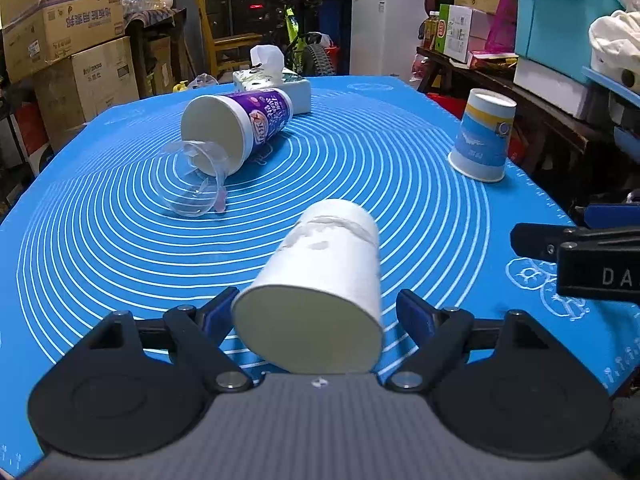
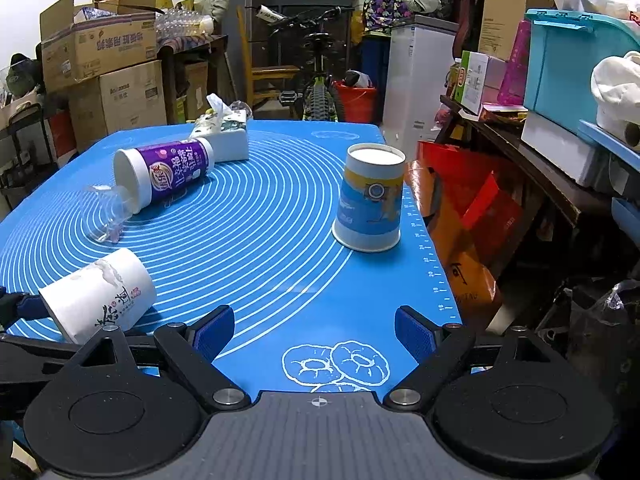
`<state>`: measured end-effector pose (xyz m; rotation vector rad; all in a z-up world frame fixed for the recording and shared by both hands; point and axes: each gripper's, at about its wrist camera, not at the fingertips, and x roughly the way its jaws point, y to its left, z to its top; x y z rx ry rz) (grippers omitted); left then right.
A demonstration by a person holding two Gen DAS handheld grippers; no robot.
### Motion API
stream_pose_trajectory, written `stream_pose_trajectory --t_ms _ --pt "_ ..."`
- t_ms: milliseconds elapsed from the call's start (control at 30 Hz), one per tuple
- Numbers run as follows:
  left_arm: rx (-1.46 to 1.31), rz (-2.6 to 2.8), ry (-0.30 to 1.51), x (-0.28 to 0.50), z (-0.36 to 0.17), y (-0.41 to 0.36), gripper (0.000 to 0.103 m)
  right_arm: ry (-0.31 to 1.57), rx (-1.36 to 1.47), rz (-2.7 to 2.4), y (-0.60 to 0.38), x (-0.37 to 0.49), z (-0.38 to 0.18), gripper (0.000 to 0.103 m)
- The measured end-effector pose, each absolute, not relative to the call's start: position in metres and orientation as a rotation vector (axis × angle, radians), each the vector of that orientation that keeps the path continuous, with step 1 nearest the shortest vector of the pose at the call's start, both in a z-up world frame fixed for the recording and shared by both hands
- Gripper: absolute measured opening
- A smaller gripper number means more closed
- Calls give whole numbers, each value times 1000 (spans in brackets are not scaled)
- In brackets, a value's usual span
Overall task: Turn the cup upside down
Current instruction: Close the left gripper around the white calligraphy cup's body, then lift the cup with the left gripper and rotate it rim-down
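A white paper cup [image 1: 328,276] lies tilted on the blue mat [image 1: 360,168], its open mouth toward my left gripper [image 1: 316,312]. The gripper is open, its jaws on either side of the cup's rim; whether the left pad touches the cup I cannot tell. The cup also shows in the right wrist view [image 2: 100,294] at the lower left. My right gripper [image 2: 314,334] is open and empty above the mat's near right part. A blue and white paper cup [image 2: 370,200] stands upside down near the mat's right edge; it also shows in the left wrist view [image 1: 482,136].
A purple cup [image 1: 240,124] lies on its side at the back left, with a clear plastic cup [image 1: 198,180] at its mouth. A tissue box [image 1: 276,80] stands behind them. Cardboard boxes [image 1: 76,48], a bicycle and shelves ring the table. The right gripper's body [image 1: 580,256] is at the right.
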<state>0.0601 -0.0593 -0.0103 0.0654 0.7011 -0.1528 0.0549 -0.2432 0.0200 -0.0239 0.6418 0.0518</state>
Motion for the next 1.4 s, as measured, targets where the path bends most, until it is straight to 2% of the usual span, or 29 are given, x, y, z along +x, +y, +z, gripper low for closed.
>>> stream_pose_trajectory --t_ms 67,333,600,1033,1233,1267,1300,1400 --pt "53 -170 697 55 -4 -58 85 633 -18 55 -244 52 26 89" --pt "21 -200 640 30 31 -39 98 655 14 122 -232 57 47 89" --pt "-2 -94 643 34 35 5 98 769 113 228 -194 90 54 95" --pt "-22 -4 699 55 4 51 98 1085 274 261 -147 157 18 93" --pt "-26 2 706 54 -2 61 98 1167 396 305 -145 166 5 81" --pt "-29 3 705 54 -2 62 98 1172 418 334 -145 167 4 71" --pt "-32 4 704 54 -2 63 98 1176 431 336 -144 166 4 68" --pt "-46 4 707 53 -1 65 98 1164 421 336 -143 164 3 66"
